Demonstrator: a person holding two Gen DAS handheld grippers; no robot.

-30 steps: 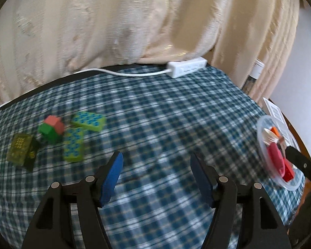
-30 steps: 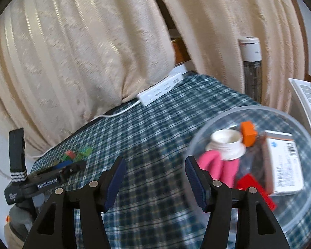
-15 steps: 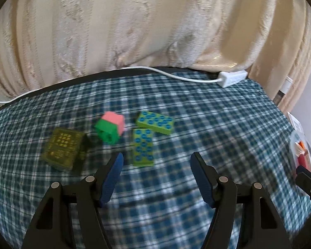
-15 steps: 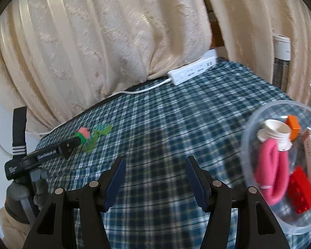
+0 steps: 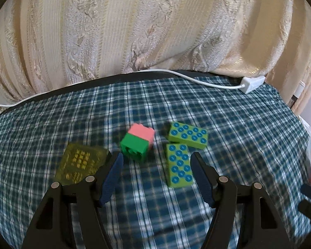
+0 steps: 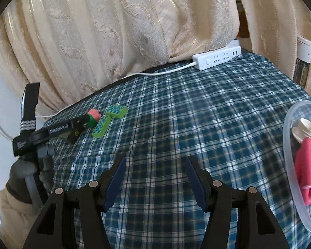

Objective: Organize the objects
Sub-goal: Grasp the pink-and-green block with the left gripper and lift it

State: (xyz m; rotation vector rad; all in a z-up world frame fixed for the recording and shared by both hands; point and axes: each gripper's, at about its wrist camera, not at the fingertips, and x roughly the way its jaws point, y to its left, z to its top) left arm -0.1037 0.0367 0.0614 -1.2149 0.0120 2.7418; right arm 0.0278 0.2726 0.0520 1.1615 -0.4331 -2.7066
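Each view looks forward and down along its own tool's two fingers at a checked cloth point(image 5: 228, 112) on the desk, curtain point(image 5: 134, 31) behind.

The left view sits close over the blocks point(image 5: 179, 167), which fill its middle.

The right view stands farther off, nearer a clear bowl point(image 6: 290, 166) at its right edge.

Both share the blocks point(image 6: 102, 125), the power strip point(image 5: 252, 84) point(image 6: 216, 59) and the cloth; the right view also takes in the left tool point(image 6: 72, 133).
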